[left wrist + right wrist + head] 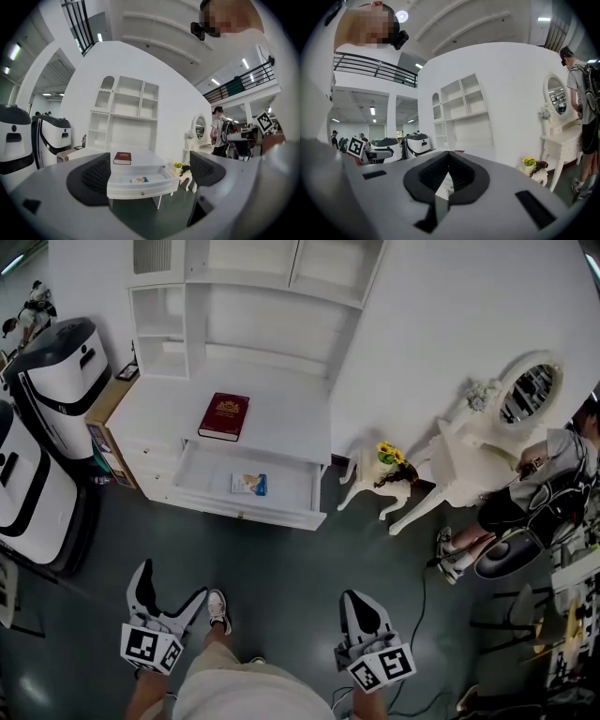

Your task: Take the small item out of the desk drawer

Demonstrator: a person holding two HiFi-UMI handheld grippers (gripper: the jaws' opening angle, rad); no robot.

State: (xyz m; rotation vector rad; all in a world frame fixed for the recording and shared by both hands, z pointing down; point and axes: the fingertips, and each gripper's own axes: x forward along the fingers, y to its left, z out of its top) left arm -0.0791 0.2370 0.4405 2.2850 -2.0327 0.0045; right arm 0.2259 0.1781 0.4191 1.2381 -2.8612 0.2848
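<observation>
head view: sm item (pixel 248 484) in drawer (pixel 292 491); right gripper view blocks it.

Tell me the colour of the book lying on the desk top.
The book is dark red with gold markings on its cover. The head view shows it best.

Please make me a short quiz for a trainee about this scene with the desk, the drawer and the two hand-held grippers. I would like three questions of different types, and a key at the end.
1. True or false: the desk drawer stands open, with a small item lying inside.
2. What lies on the desk top? A) a red book B) a mug C) a laptop
3. Fill in: the ___ hand-held gripper has its jaws wide apart.

Key
1. True.
2. A.
3. Left. The left hand-held gripper is open and empty; the right hand-held gripper has its jaws together.
</observation>
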